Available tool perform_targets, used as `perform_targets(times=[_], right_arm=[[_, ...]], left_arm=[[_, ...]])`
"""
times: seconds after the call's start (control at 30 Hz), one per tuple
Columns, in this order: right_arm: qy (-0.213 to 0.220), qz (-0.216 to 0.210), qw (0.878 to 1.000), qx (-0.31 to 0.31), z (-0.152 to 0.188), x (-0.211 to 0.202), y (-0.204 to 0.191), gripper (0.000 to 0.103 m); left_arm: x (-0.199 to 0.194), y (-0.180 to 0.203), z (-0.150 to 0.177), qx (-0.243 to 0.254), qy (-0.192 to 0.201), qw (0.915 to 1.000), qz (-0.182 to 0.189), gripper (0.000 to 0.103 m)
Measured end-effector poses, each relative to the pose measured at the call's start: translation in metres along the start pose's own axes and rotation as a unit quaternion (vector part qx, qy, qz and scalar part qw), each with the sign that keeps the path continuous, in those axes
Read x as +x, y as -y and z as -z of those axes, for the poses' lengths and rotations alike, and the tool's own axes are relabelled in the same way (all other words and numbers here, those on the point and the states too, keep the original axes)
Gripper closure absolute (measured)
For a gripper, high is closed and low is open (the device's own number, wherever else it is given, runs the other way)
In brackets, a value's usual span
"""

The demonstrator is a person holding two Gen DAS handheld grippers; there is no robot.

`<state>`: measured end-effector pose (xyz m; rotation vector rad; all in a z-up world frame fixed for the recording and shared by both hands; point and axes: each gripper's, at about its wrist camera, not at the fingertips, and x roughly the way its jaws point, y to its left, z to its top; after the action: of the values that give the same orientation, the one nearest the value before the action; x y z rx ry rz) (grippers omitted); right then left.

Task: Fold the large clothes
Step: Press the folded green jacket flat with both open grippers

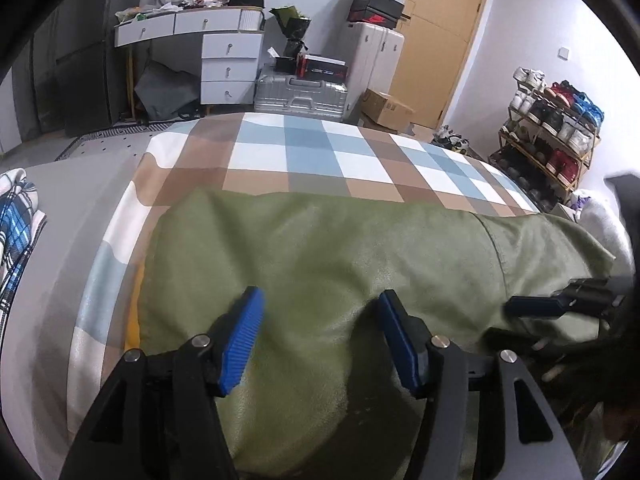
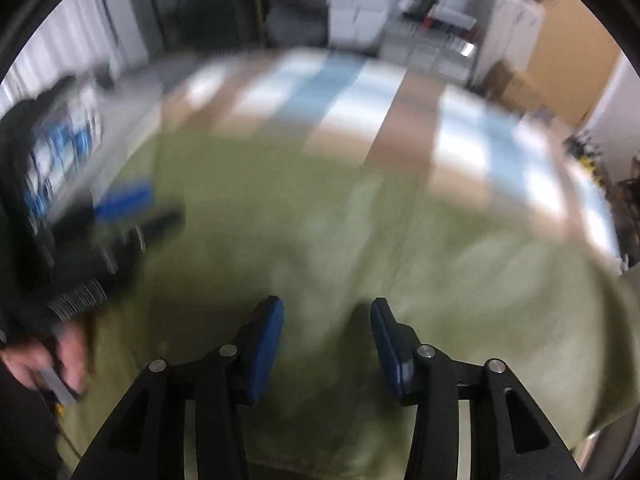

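Left gripper (image 1: 320, 334) nearest in left wrist view, jaws wide open, blue pads (image 1: 242, 344) hovering over or grazing green garment (image 1: 340, 248), nothing pinched between. Contact with cloth not certain. Right gripper (image 2: 326, 340) same posture in right wrist view: jaws spread, blue pads (image 2: 266, 354) apart, green cloth (image 2: 320, 220) below, nothing held. Right wrist view heavily motion-blurred, fine detail unreadable.

Green garment spread flat across near part of bed, long axis left to right, seam visible toward right end, one edge draping off near right. Lying on checked bedcover (image 1: 320, 148) of blue, white, brown squares, which extends to far side of bed. Yellow sliver of something under garment's near left edge.

Right gripper also visible at right edge of left wrist view (image 1: 560, 304), low over garment's right end. Left gripper seen at left of right wrist view (image 2: 124, 208), blurred, with person's hand (image 2: 52, 364) near bottom left.

Blue plaid cloth (image 1: 16, 232) on grey bed surface, far left, well apart from garment.

Beyond bed: white drawer desk (image 1: 208, 52) cluttered on top, silver suitcase (image 1: 300, 94) on floor, white suitcase (image 1: 378, 60) with stacked shoeboxes (image 1: 378, 0), cardboard box (image 1: 386, 108), wooden door (image 1: 440, 36), shoe rack (image 1: 552, 128) at far right.
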<state>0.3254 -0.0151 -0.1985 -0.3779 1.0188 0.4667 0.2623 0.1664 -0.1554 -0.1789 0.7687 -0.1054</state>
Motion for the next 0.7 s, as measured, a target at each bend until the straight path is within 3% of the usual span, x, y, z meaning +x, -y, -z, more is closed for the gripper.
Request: perform_targets(times=[0.03,0.13,0.2,0.23,0.33,0.4,0.43,0.53,0.63,0.7], right_arm=[[0.011,0.013,1.0,-0.012,0.002,-0.001,-0.005,0.061],[-0.004,-0.015,0.999,0.033,-0.001,-0.009,0.009,0.062],[0.026,-0.022,0.998,0.044,-0.001,-0.029,0.019,0.068],[0.042,-0.024,0.998,0.051,0.001,-0.038,0.024,0.064],[0.043,-0.066,0.995,0.053,0.0,-0.038,0.017,0.064],[0.032,-0.041,0.998,0.038,-0.002,-0.023,-0.005,0.064],[0.006,-0.019,0.999,0.04,-0.002,-0.006,-0.017,0.067],[0.017,-0.003,0.999,0.045,-0.001,-0.006,-0.024,0.066],[-0.017,-0.056,0.996,0.062,0.003,-0.019,0.004,0.069],[0.001,-0.022,0.997,0.071,0.009,-0.039,0.035,0.068]], left_arm=[[0.0,0.001,0.0,0.002,0.0,1.0,-0.001,0.046],[0.0,0.001,0.0,0.003,-0.001,1.0,0.001,0.044],[0.0,0.0,0.001,0.001,0.0,1.0,0.004,0.044],[0.0,0.001,0.001,0.002,0.0,1.0,0.004,0.044],[0.001,0.003,0.001,0.005,-0.001,1.0,-0.001,0.043],[0.001,0.004,0.002,0.009,-0.001,0.9999,-0.005,0.043],[0.001,0.005,0.002,0.01,-0.002,0.9999,-0.006,0.043],[0.001,0.005,0.002,0.012,-0.004,0.9999,-0.01,0.043],[0.001,0.005,0.003,0.011,-0.003,0.9999,-0.009,0.041],[0.001,0.005,0.003,0.011,-0.004,0.9999,-0.01,0.041]])
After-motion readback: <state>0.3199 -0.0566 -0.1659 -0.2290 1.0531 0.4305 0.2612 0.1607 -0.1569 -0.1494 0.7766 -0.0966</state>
